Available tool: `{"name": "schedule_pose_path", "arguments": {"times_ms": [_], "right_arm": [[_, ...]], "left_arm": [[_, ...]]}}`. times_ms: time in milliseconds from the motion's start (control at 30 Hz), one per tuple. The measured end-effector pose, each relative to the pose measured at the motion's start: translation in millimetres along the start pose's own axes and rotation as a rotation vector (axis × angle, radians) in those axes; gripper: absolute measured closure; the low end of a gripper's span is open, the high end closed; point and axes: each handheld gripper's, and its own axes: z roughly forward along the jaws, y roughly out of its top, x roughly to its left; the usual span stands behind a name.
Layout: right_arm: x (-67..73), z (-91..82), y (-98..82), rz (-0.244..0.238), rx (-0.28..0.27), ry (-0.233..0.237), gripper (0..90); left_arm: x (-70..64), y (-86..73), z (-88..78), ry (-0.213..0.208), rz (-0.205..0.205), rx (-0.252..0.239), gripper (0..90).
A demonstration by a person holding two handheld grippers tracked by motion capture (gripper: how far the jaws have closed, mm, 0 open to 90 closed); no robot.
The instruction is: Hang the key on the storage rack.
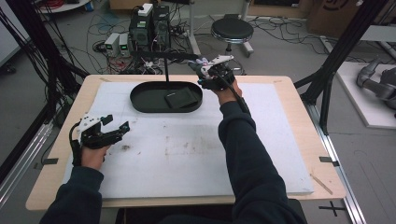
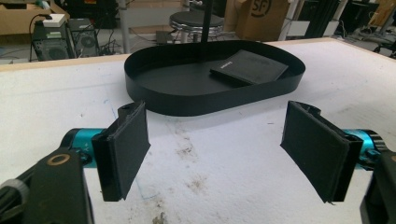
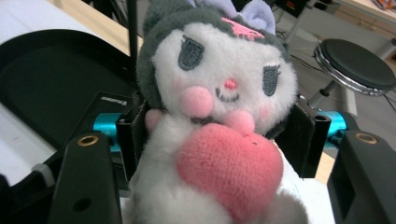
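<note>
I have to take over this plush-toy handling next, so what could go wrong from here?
The right tool grips the plush toy only by its soft body, so it could squash and slip out. It is held at the far table edge, beside the black tray, so a drop might land on the floor. The tray's upright post stands close and could catch the toy. The wallet already takes up part of the tray.

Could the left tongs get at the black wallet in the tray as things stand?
Probably yes: the left tongs stand open and empty, bare table lies up to the tray, and the wallet lies uncovered, though the rim needs clearing.
</note>
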Motion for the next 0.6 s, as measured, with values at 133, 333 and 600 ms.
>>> {"name": "schedule_pose_path", "arguments": {"times_ms": [133,333,600], "right_arm": [[-3.2,4.8,-2.3,0.012,0.019,-0.011,36.4],[-4.3,8.2,-2.7,0.016,0.02,-0.014,36.6],[1.0,13.9,-0.3,0.016,0.032,-0.101,37.6]], "left_arm": [[-0.1,0.0,0.1,0.001,-0.001,-0.001,22.9],[-0.1,-0.1,0.2,0.001,0.0,0.0,22.9],[-0.2,0.0,0.1,0.0,0.001,0.001,23.0]]}}
